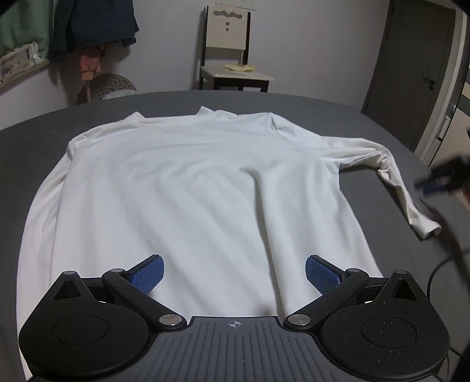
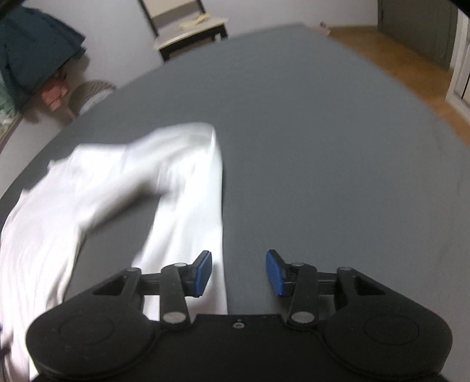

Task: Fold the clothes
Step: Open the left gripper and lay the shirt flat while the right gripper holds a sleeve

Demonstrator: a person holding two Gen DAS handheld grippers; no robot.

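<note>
right under my left tongs (image 1: 234, 273) lies the hem of the white long-sleeved shirt (image 1: 188, 182), and the blue-padded fingers (image 1: 148, 274) stand wide apart above the cloth with nothing between them. my right tongs (image 2: 238, 271) are also parted, less widely, and hold nothing; the left pad hangs over the edge of the shirt's sleeve (image 2: 188, 211), the right pad over bare grey.

from largest down: the broad dark grey surface (image 1: 35, 141) carries everything, though i cannot tell whether it is a bed or a bench. the shirt is spread flat across the middle of it, collar at the far side, hem toward me, with soft creases running down the body. its right sleeve bends at the elbow and runs back toward me, the cuff (image 1: 430, 233) lying on the grey. in the left wrist view my right tongs show as a dark blur near that sleeve.

beyond the far edge stands a dark-framed chair with a pale seat (image 1: 235, 73), a yellowish cloth on it, and a dark green garment (image 1: 94, 26) hangs on the wall at the left.
</note>
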